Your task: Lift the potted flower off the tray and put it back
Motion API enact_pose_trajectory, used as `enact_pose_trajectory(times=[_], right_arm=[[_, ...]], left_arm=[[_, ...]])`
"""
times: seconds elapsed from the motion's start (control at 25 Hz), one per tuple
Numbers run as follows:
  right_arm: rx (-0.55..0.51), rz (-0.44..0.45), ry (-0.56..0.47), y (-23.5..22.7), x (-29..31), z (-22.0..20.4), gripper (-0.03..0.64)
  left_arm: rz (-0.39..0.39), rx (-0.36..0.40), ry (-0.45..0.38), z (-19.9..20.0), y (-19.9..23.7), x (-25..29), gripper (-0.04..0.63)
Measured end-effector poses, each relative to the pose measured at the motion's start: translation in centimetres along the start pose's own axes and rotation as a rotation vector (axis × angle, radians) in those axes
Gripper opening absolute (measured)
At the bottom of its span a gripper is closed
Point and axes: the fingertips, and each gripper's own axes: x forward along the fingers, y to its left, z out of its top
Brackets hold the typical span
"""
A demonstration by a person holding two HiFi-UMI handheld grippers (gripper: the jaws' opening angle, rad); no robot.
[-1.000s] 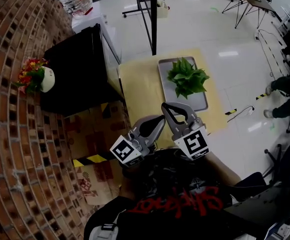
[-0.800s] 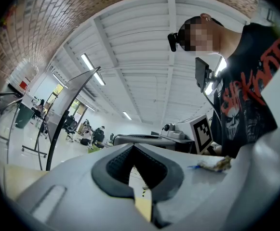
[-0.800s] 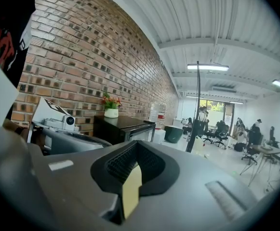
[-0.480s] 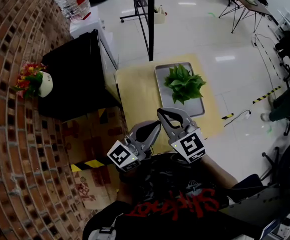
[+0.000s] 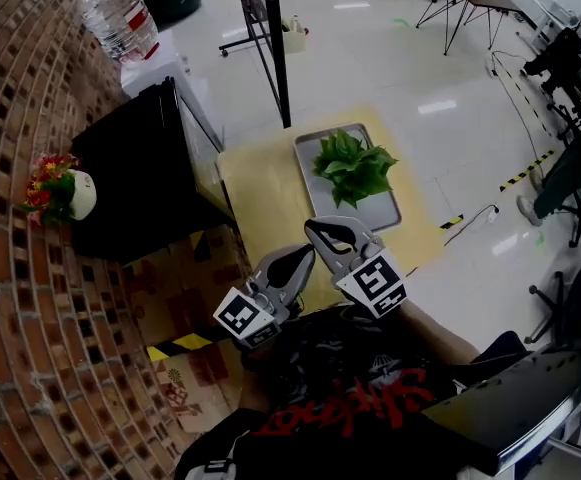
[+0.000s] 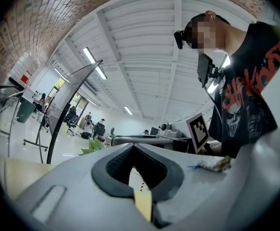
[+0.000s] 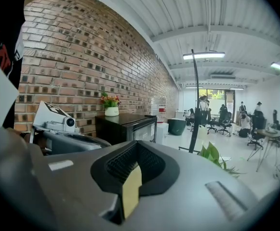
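A green leafy potted plant (image 5: 350, 165) stands on a grey metal tray (image 5: 382, 211), which lies on a yellow tabletop (image 5: 260, 183). Both grippers hover side by side close to my chest, short of the tray. My left gripper (image 5: 308, 253) is shut with nothing in it. My right gripper (image 5: 316, 227), just right of it, is shut and empty too. In the left gripper view the shut jaws (image 6: 132, 148) fill the bottom, with leaves (image 6: 93, 147) just above them. The right gripper view shows the shut jaws (image 7: 137, 147) and the plant (image 7: 211, 155) to their right.
A black cabinet (image 5: 135, 173) stands left of the table against a brick wall, with a white pot of red and yellow flowers (image 5: 62, 190) on it. A black pole stand (image 5: 270, 48) rises behind the table. Cardboard with hazard tape (image 5: 185, 298) lies below left.
Both grippers stay shut and in about the same place. The head view has shifted, so the table, tray and plant sit a little further left in the picture.
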Motion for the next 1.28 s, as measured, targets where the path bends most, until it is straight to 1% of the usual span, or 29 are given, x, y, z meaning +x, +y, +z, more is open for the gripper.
enact_pose_trajectory(times=[0.16, 0.32, 0.52, 0.64, 0.76, 0.96, 1.04, 1.12, 1.2, 1.28], right_arm=[[0.012, 0.001, -0.003, -0.1, 0.5, -0.1, 0.002], [0.022, 0.008, 0.002, 0.0, 0.9, -0.2, 0.002], [0.028, 0.004, 0.010, 0.0, 0.4, -0.4, 0.002], [0.024, 0.000, 0.009, 0.0, 0.2, -0.1, 0.002], [0.018, 0.001, 0.009, 0.1, 0.3, 0.0, 0.002], [0.004, 0.007, 0.005, 0.2, 0.1, 0.4, 0.000], [-0.003, 0.007, -0.006, 0.3, -0.2, 0.8, 0.000], [-0.008, 0.007, -0.027, 0.4, -0.7, 1.3, 0.000], [-0.012, 0.018, -0.054, 0.4, -1.1, 2.0, 0.000], [-0.017, 0.039, -0.085, 0.5, -1.5, 2.7, 0.000]], left_arm=[[0.016, -0.013, 0.000, 0.7, 0.5, 0.2, 0.000], [0.010, -0.007, -0.011, 0.4, 0.7, -0.2, 0.000], [0.032, -0.039, 0.003, 0.6, 0.4, 0.3, 0.000], [0.015, -0.036, -0.016, 1.1, 0.0, 0.4, 0.000], [0.015, -0.044, -0.028, 1.4, 0.0, 0.3, 0.000], [0.000, -0.035, -0.047, 1.4, -0.2, 0.1, 0.000], [-0.008, -0.050, -0.068, 2.0, -0.5, 0.3, 0.000], [-0.014, -0.060, -0.064, 2.1, -0.8, 0.3, 0.000], [-0.018, -0.053, -0.061, 2.0, -0.8, 0.0, 0.000], [-0.027, -0.051, -0.076, 2.1, -0.7, -0.5, 0.000]])
